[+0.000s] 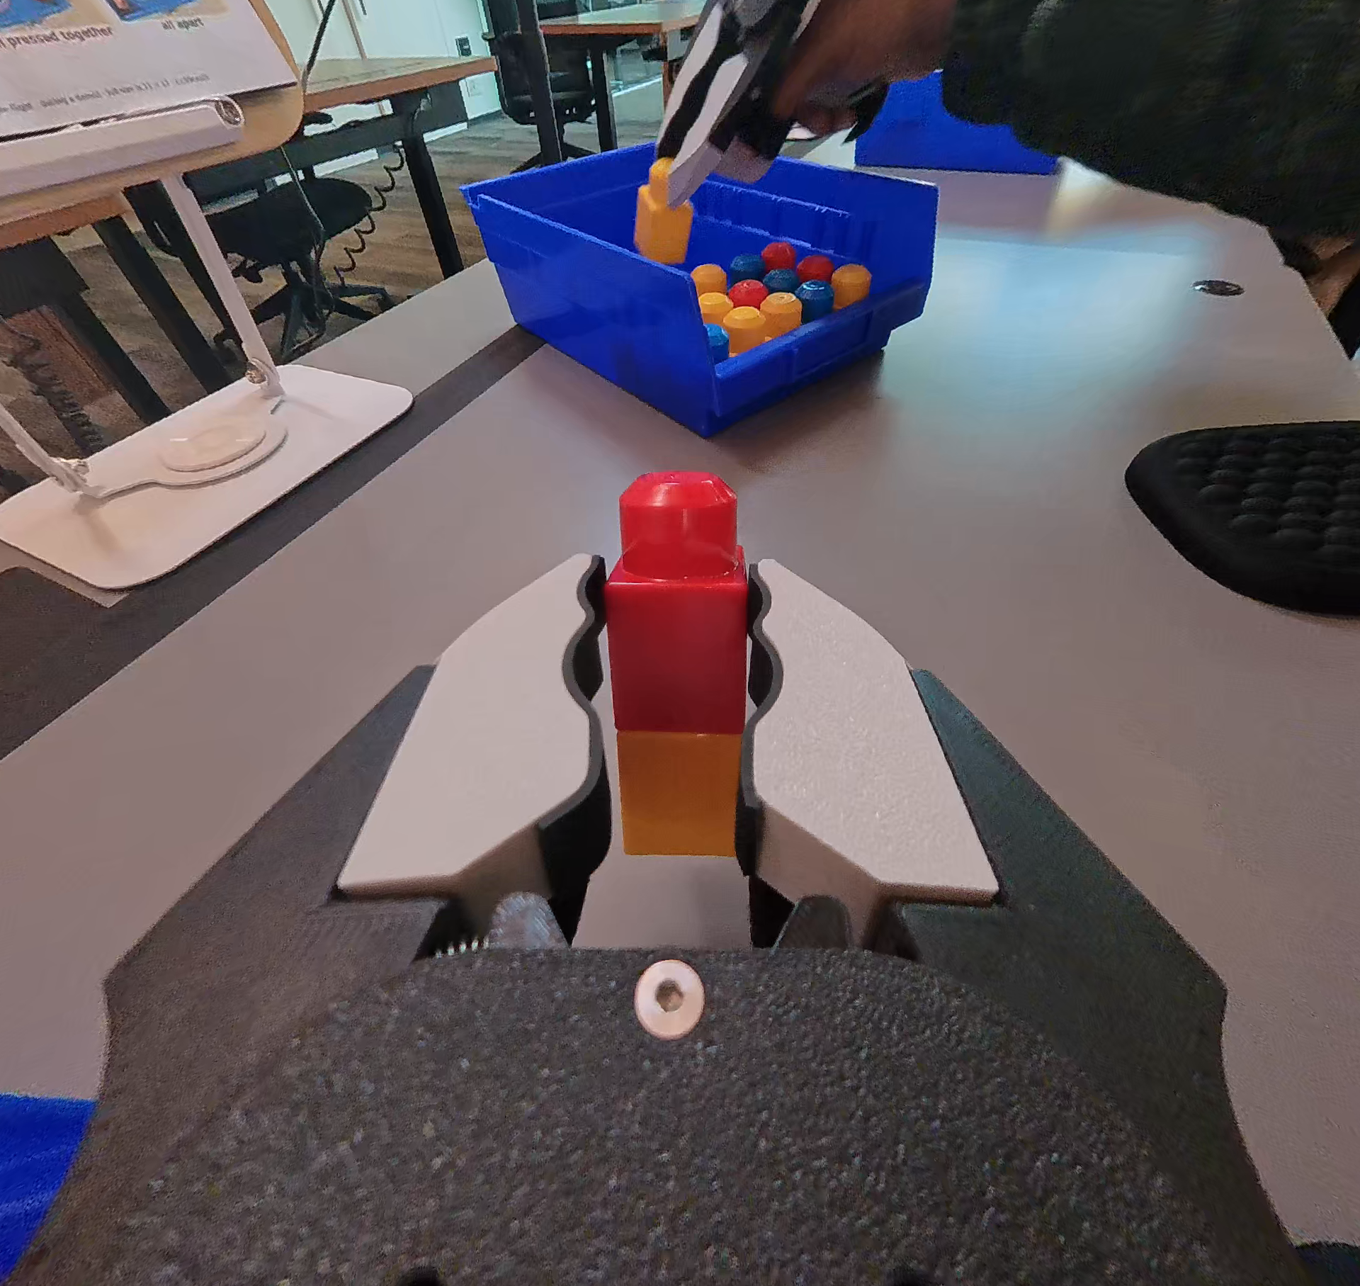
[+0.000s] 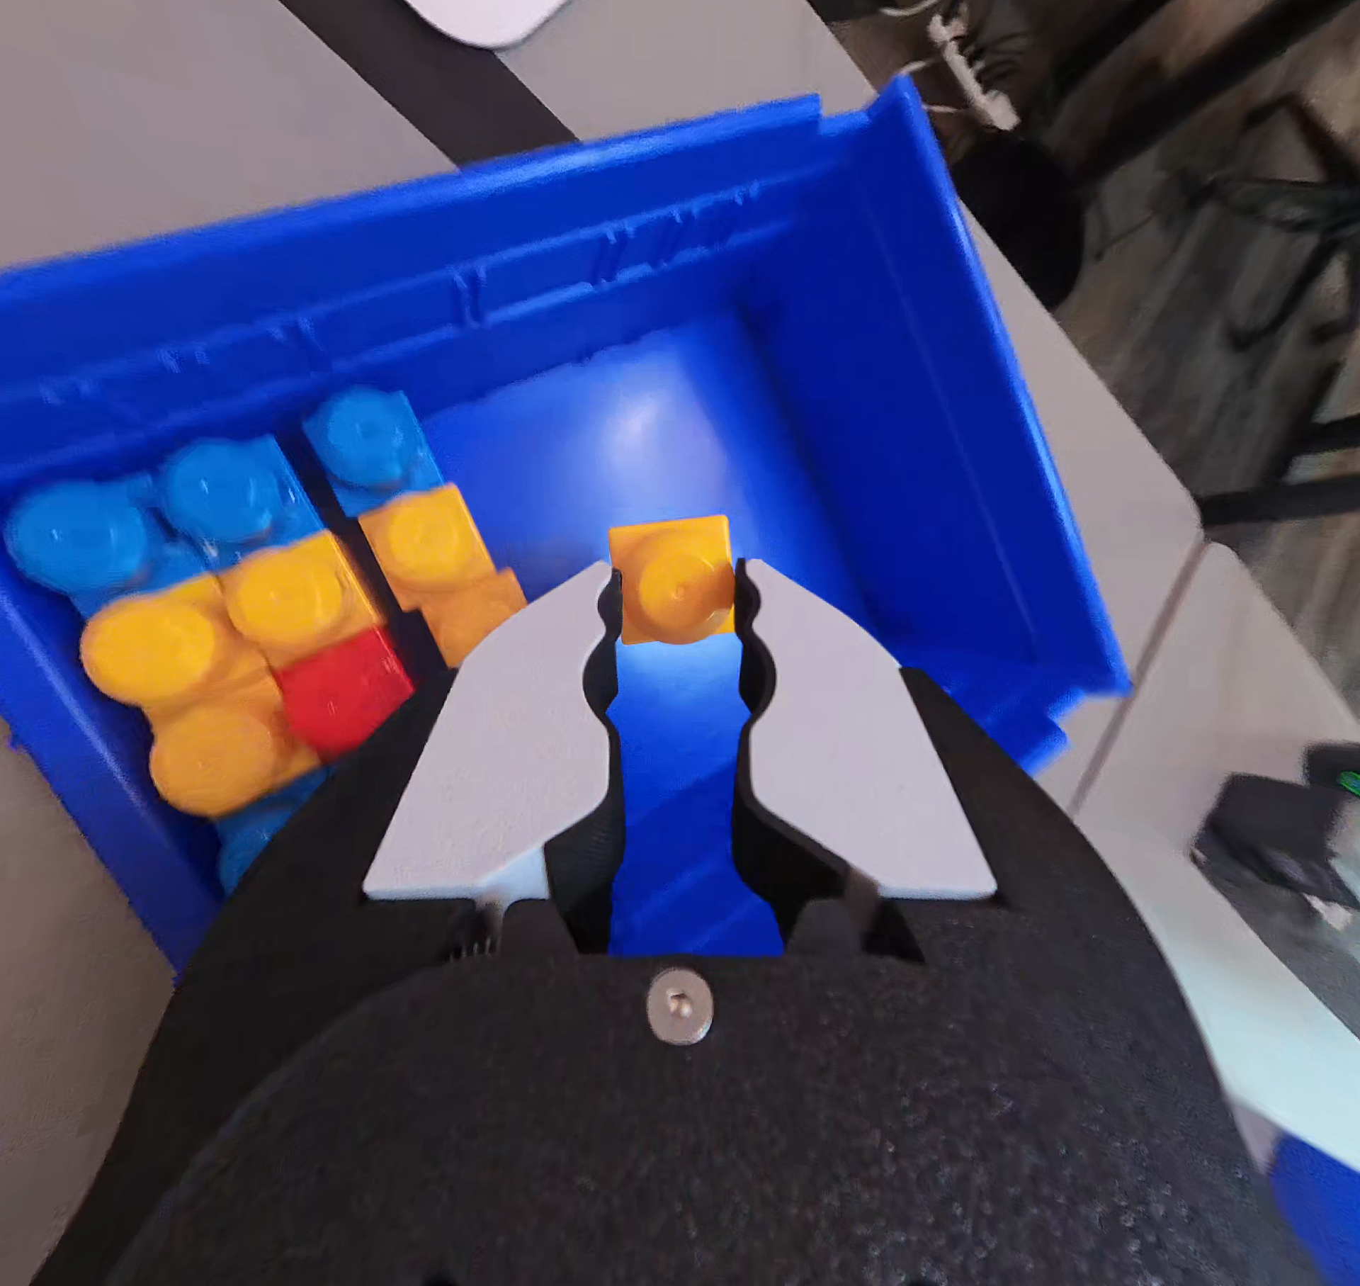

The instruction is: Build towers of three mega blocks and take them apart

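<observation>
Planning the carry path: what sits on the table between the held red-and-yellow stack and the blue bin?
Nothing: bare grey table separates the stack from the blue bin, as the left wrist view shows.

a two-block stack [image 1: 677, 706], red block [image 1: 675, 632] pressed on top of an orange block [image 1: 678, 793], stands upright in front of the blue bin [image 1: 589, 286]. a single orange block [image 2: 673, 579] hangs upright above the bin's bare half. loose red, blue and orange blocks [image 1: 780, 294] sit studs-up, clustered in the bin's other half.
</observation>
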